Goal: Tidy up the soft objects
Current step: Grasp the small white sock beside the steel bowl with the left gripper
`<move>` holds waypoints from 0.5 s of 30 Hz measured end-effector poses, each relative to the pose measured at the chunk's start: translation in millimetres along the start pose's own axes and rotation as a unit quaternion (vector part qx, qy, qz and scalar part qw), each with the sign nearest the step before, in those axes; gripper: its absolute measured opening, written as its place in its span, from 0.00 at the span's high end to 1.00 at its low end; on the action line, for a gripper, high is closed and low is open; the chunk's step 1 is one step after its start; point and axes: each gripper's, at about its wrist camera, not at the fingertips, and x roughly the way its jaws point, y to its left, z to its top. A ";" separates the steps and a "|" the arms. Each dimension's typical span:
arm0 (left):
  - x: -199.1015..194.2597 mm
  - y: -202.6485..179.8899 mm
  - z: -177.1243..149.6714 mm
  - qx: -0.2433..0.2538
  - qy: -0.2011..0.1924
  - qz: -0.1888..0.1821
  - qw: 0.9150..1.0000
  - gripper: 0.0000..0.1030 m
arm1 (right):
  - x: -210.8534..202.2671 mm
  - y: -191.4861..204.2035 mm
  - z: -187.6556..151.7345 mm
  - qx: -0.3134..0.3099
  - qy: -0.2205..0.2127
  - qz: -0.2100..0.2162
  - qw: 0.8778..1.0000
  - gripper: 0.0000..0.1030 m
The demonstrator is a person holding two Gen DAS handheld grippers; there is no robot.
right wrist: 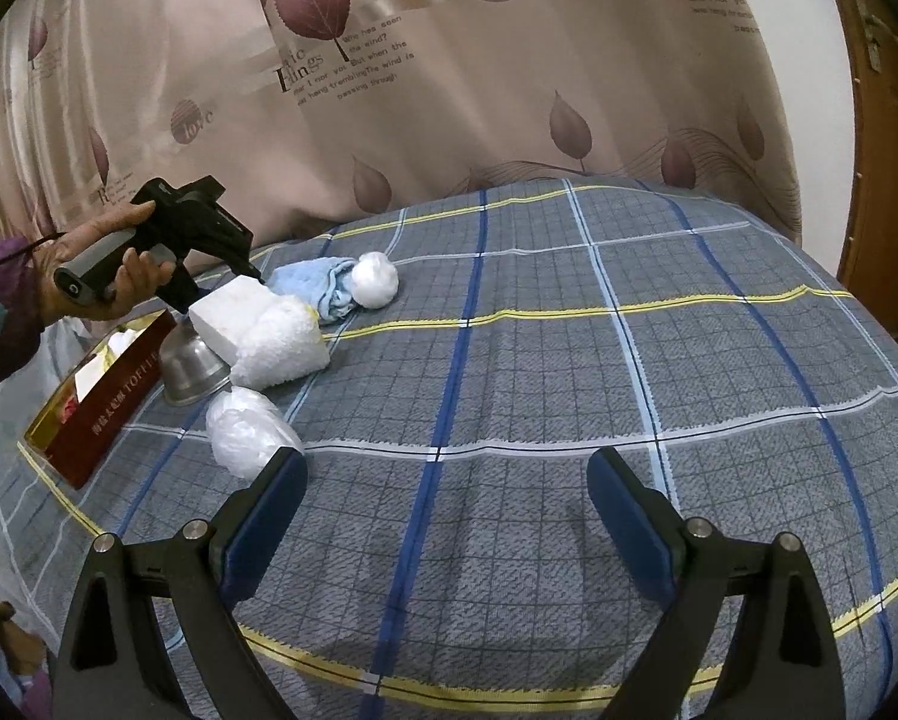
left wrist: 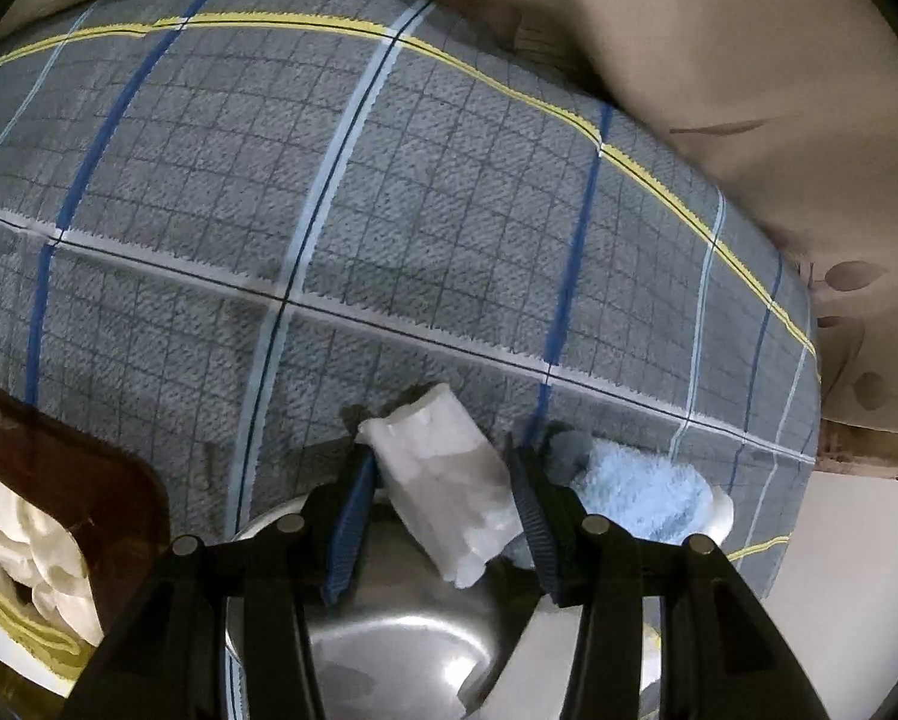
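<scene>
My left gripper [left wrist: 440, 462] is shut on a white foam block [left wrist: 443, 480], its blue pads pressing both sides. It points steeply down, just over a steel bowl [left wrist: 401, 630]. In the right wrist view a hand holds that gripper [right wrist: 251, 273] at the left, with the foam block [right wrist: 233, 312] tilted above the bowl [right wrist: 191, 366]. A fluffy white cloth [right wrist: 281, 348] leans against the bowl. Behind it lie a light blue towel [right wrist: 311, 285] and a white ball [right wrist: 375, 279]. My right gripper [right wrist: 449, 468] is open over the plaid bedspread [right wrist: 568, 360], with nothing between its fingers.
A red-brown box [right wrist: 107, 414] with white pieces inside stands left of the bowl. A crumpled clear plastic bundle [right wrist: 248, 429] lies just beyond my right gripper's left finger. A leaf-print curtain [right wrist: 449, 90] hangs behind the bed, and a wooden door [right wrist: 892, 180] stands far right.
</scene>
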 end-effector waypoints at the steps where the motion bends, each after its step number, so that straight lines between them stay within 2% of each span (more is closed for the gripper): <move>1: 0.1 -0.1 0.4 0.000 -0.002 0.001 1.000 0.87 | 0.2 -0.3 0.1 0.000 0.000 0.000 1.000 0.09; 4: 4.0 -7.5 1.1 0.012 -0.011 0.017 1.000 0.88 | -0.3 -1.3 0.3 0.003 0.000 -0.003 1.000 0.08; 6: 2.0 -6.8 0.2 0.013 -0.019 0.008 1.000 0.89 | 0.4 -2.0 0.6 0.004 0.001 -0.004 1.000 0.08; 12: -35.1 -3.5 -15.2 0.016 -0.105 -0.006 0.994 0.89 | 3.9 -3.8 2.0 0.008 0.006 -0.007 1.000 0.08; 15: -59.8 -7.8 -31.5 0.040 -0.156 0.014 0.987 0.89 | 4.6 -3.3 2.1 0.007 0.007 -0.009 1.000 0.08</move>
